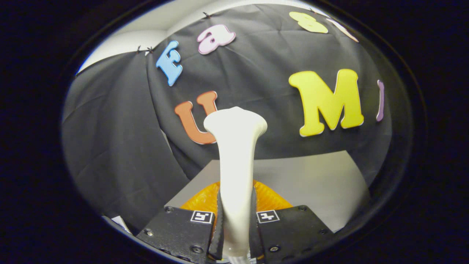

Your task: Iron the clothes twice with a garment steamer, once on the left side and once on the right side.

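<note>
The garment steamer [236, 161] is seen as a smooth, glossy cream-white body, slender at the near end and flared to a broad rounded head at the far end. It is held upright between the fingers, against the dark cloth wall. The gripper [236, 234] is clamped on its narrow neck, both fingers [220, 227] pressed to its sides. Directly beyond the fingers, an orange ribbed, translucent object [271, 200] is noted on a pale grey matte table [315, 183].

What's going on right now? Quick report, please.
Tongs shut on the white garment steamer, both fingers pressing its handle. Steamer head raised, pointing at the booth wall. Orange garment below, on the grey table. Nothing in the way.
</note>
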`<state>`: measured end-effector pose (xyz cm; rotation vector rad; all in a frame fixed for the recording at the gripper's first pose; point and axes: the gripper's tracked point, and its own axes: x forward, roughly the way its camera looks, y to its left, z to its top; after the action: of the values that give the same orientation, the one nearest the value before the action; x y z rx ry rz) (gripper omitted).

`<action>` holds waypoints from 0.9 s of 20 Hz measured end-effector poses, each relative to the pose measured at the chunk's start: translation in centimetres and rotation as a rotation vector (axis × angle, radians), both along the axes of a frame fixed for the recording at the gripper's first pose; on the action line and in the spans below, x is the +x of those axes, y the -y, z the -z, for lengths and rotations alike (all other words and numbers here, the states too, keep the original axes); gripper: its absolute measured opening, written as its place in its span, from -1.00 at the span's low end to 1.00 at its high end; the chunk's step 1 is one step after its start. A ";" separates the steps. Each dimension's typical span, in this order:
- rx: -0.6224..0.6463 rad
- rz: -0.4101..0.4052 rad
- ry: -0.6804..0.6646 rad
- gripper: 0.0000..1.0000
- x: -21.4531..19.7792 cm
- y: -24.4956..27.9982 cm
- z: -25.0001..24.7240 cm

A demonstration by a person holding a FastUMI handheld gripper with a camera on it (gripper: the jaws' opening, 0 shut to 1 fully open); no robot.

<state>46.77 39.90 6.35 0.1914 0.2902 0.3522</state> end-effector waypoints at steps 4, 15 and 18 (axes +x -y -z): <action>0.036 -0.012 0.107 -0.40 -4.0 2.9 -4.7; 0.083 0.233 0.357 -0.40 -14.8 18.3 -13.6; 0.065 0.311 0.397 -0.40 -17.8 23.4 -15.3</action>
<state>28.98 16.46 21.69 0.2224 -0.1431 0.0858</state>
